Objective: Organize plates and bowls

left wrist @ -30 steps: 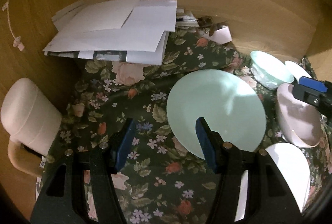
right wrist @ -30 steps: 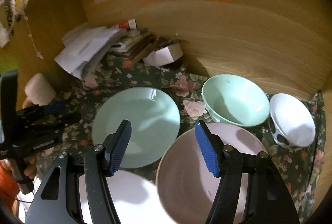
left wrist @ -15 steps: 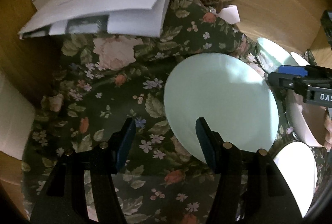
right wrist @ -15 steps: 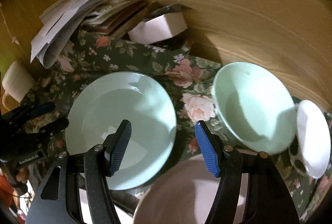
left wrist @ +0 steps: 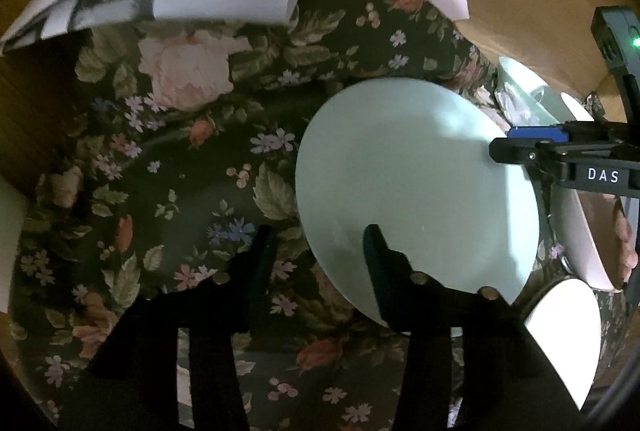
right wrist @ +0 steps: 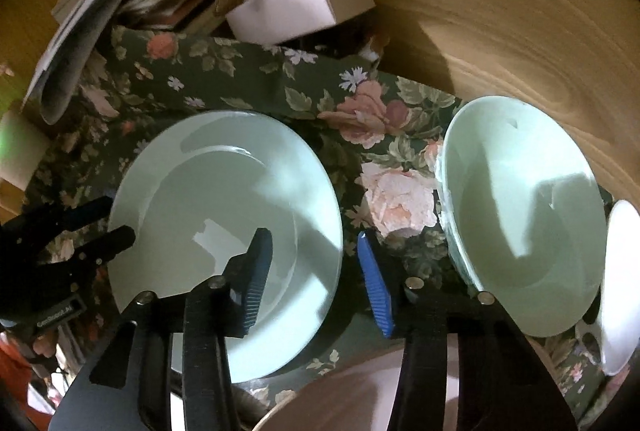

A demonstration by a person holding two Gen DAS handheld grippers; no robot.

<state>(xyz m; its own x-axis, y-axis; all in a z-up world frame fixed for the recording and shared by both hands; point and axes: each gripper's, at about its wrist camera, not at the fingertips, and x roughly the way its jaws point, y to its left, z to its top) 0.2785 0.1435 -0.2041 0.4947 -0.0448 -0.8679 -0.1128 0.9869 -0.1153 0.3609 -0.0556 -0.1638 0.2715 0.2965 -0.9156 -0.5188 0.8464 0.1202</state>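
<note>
Left wrist view: the left hand-held gripper point(left wrist: 316, 251) has come down over the near-left rim of the mint plate point(left wrist: 416, 191), which lies flat on the floral cloth point(left wrist: 180, 159) in the middle of the counter. A second ago its jaws stood wider and higher; now they are closing, one finger over the plate's surface, the other over the cloth outside the rim. The pads do not yet press on the rim, so the plate is straddled, not gripped.

The right wrist view shows the right hand-held gripper point(right wrist: 316, 271) doing the same on the opposite, right-hand rim of the same plate, its jaws also closing with the edge between them and not yet pinched. It has swung across from the pink bowl point(right wrist: 360, 395), now at the near edge, to this plate.

The mint bowl point(right wrist: 520, 223) sits toward the right edge of the counter, with a white bowl point(right wrist: 620, 291) just beside it; a white dish point(left wrist: 564, 331) lies near the plate.

Both grippers converging on one plate suggests a two-handed lift comes next, probably to stack it. The thin rim flat on soft cloth may slip.
</note>
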